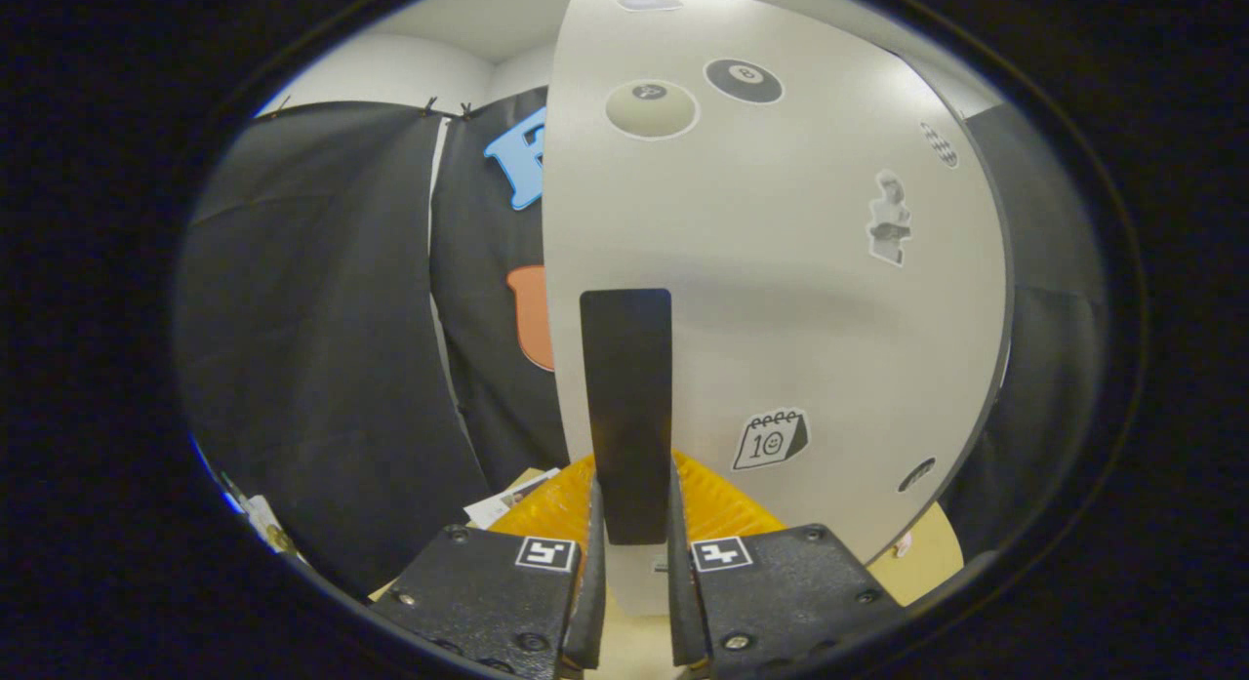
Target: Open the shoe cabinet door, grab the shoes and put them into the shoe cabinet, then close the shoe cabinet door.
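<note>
Directly ahead of the claw (pixel 631 563) stands the shoe cabinet door (pixel 781 300), a pale panel seen close up and swung at an angle, so its near edge faces the camera. A tall dark handle (pixel 626 412) runs upright on that door near its edge. The lower end of the handle sits between the two fingers (pixel 593 582), which are drawn in close and press against it from both sides, so the claw is gripping the handle. Several stickers dot the door: two billiard balls (pixel 744 80) near the top, a small figure (pixel 889 220) towards the far side, and a calendar sticker (pixel 771 438) just beside the handle. Below the door, behind the fingers, lies something ridged and yellow-orange (pixel 556 504) on a light table (pixel 917 563). Black cloth (pixel 312 348) hangs on either side of the door.
</note>
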Demonstrator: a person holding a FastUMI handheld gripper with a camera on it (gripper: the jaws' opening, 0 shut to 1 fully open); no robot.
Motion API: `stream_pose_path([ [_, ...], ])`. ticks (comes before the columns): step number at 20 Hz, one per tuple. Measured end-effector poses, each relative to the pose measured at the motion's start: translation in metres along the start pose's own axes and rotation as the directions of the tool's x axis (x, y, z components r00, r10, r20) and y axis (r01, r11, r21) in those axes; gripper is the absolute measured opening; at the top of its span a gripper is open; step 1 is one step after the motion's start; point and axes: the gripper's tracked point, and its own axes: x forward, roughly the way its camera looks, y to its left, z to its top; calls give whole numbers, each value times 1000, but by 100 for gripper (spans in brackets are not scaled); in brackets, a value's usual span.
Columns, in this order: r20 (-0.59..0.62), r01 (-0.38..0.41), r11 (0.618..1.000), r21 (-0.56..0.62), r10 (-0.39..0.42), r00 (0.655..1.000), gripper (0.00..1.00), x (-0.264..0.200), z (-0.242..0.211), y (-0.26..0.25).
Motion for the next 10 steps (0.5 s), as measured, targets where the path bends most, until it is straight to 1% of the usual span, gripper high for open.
stream_pose_path([
  [2, 0, 3, 1000, -8, -3, 1000, 29, -13, -2, -3],
  [5, -1, 5, 1000, 7, -5, 1000, 29, -34, -6, -9],
  [10, 3, 30, 999, 33, -30, 1000, 28, -63, -12, -24],
])
